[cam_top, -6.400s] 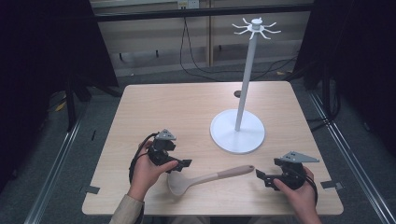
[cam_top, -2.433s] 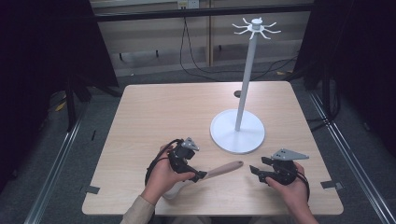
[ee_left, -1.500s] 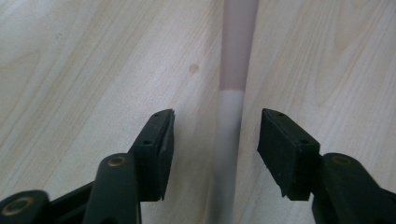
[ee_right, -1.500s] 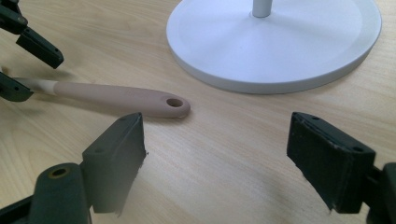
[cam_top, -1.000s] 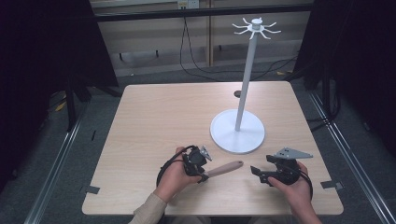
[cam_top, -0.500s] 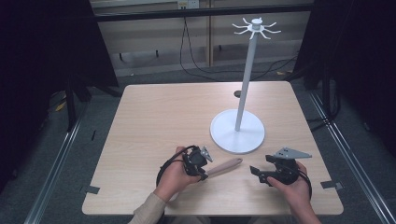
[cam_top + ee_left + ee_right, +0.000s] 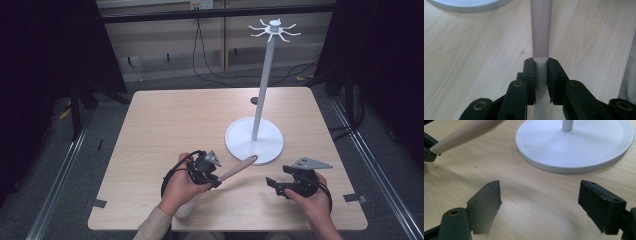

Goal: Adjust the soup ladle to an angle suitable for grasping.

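A utensil with a tan handle and a white head lies near the table's front edge. My left gripper is shut on its pale neck; in the left gripper view the jaws clamp the neck and the handle runs away toward the stand. The head pokes out under the left hand. My right gripper is held off to the right, open and empty, jaws wide apart over bare wood. The handle crosses the right gripper view's upper left.
A white hook stand has a round base, a tall pole and several hooks on top, right of the table's centre. Its base lies just ahead of the right gripper. The handle's tip nearly reaches the base.
My left gripper moved right onto the utensil and shut on its neck. In the last half second the handle's end swung up toward the stand base. The right gripper hardly moved.
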`<state>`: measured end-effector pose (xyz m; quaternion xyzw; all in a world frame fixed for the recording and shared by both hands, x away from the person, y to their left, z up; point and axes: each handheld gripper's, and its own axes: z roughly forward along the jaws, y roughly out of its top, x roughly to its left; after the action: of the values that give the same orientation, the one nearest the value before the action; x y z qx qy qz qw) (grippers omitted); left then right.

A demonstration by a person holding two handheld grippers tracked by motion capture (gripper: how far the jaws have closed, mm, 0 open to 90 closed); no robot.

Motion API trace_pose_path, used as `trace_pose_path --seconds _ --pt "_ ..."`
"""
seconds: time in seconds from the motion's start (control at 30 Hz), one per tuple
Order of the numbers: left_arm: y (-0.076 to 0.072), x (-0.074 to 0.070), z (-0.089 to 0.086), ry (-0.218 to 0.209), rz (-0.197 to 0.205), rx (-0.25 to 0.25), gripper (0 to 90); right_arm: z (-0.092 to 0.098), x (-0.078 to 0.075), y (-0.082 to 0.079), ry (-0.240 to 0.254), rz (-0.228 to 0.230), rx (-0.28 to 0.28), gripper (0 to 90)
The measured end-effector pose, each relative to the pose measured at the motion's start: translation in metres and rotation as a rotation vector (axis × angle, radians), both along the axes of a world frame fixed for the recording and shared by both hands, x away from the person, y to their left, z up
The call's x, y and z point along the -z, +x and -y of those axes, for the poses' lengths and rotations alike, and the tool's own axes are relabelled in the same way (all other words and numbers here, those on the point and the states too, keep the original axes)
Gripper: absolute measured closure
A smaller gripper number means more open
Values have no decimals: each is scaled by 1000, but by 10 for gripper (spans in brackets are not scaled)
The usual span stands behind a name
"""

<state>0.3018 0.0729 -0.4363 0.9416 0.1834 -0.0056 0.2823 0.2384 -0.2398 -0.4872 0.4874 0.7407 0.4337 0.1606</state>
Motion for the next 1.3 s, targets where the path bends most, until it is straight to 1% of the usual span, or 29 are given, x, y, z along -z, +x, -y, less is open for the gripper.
trace_pose_path --seconds 0.07,0.1,0.17,0.2,0.23,0.27,0.3,0.33,0.37,0.4,0.43,0.47,0.5,0.53,0.57,0.6,0.63,0.7,0.73,0.8,0.83,0.9,1.0,1.03,1.07,1.17,1.23,1.3 --pt "0 -4 -2 -17 5 -6 789 0 0 0 3 0 1 179" --pt "1 -5 -3 -17 8 4 789 0 0 0 4 0 1 179" --pt "2 -9 -5 -32 18 12 789 -1 0 0 6 1 1 178" --pt "1 -10 -5 -46 14 -5 789 -1 0 0 6 3 0 178" --pt "0 -11 -5 -71 19 -20 789 -1 0 0 6 3 0 178" --pt "1 -13 -7 -74 25 -12 789 -1 -1 0 8 4 1 178" --pt "1 -14 -7 -88 25 -20 789 -1 0 0 7 7 0 177" --pt "2 -15 -9 -93 28 -12 789 -1 0 0 7 8 -1 177" --pt "3 -15 -9 -118 25 -14 789 -1 0 0 7 8 -1 177" --pt "3 -16 -10 -128 35 -24 789 -2 0 0 7 9 -3 176" --pt "3 -18 -11 -131 32 -22 789 -2 0 0 7 13 -3 176" --pt "3 -18 -11 -137 40 -29 789 -2 0 0 7 13 -3 176" --pt "2 -18 -11 -163 35 -44 789 -3 0 0 8 13 -6 175" --pt "3 -20 -13 -153 43 -35 789 -3 0 1 9 13 -7 175" --pt "2 -20 -13 -186 44 -58 789 -4 0 1 10 13 -8 174" --pt "3 -20 -14 -194 37 -55 789 -5 0 1 8 13 -10 173" --pt "3 -21 -14 -194 49 -63 789 -6 0 1 9 14 -10 173" --pt "3 -23 -16 -223 56 -72 789 -8 -1 1 13 17 -17 171" --pt "3 -24 -16 -241 72 -79 789 -9 -2 1 13 19 -20 171" --pt "2 -27 -19 -263 85 -103 789 -11 -2 1 13 20 -23 170" --pt "2 -28 -20 -294 91 -117 789 -12 -3 0 13 26 -25 169" --pt "2 -31 -22 -307 104 -135 789 -15 -5 0 7 33 -30 168" --pt "2 -32 -25 -338 134 -162 789 -20 -8 0 5 43 -34 167" --pt "2 -32 -26 -342 138 -165 789 -22 -10 0 5 54 -38 168" --pt "2 -33 -26 -342 141 -175 789 -23 -11 0 5 57 -40 168" --pt "1 -34 -26 -360 154 -191 789 -30 -15 -1 18 72 -51 168" --pt "0 -35 -25 -357 158 -195 789 -36 -18 -1 25 81 -66 171" --pt "0 -34 -23 -374 162 -196 789 -42 -20 0 36 87 -78 188"
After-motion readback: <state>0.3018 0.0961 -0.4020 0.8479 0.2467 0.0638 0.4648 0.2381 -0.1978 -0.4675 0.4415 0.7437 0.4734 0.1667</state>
